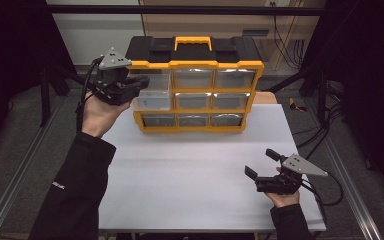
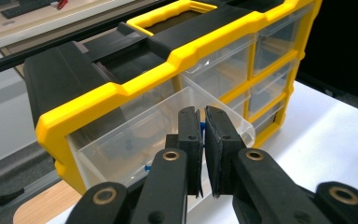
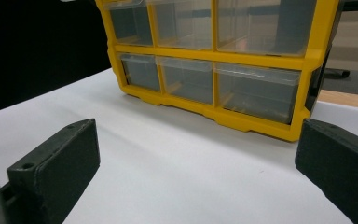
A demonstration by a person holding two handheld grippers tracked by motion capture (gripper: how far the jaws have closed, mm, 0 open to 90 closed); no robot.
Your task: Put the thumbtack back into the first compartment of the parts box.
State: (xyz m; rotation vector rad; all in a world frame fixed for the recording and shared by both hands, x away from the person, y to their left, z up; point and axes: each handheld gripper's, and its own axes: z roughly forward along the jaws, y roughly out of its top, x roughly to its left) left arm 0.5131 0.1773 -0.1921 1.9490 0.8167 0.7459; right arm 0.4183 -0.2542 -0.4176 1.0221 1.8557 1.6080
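Yellow-and-black organizer (image 1: pixel 195 85) stands upright at the table's (image 1: pixel 190 175) far edge, drawers facing the person; its top-left clear drawer (image 2: pixel 135 135) juts forward out of the frame, its long axis running straight back into the slot. Left gripper (image 1: pixel 139 84) is right at it, jaws pinched on the drawer's front wall, so travel is along that axis only, frame edges close on both sides. Right gripper (image 1: pixel 261 163) sits well apart at the near right over bare tabletop, jaws wide and holding nothing.
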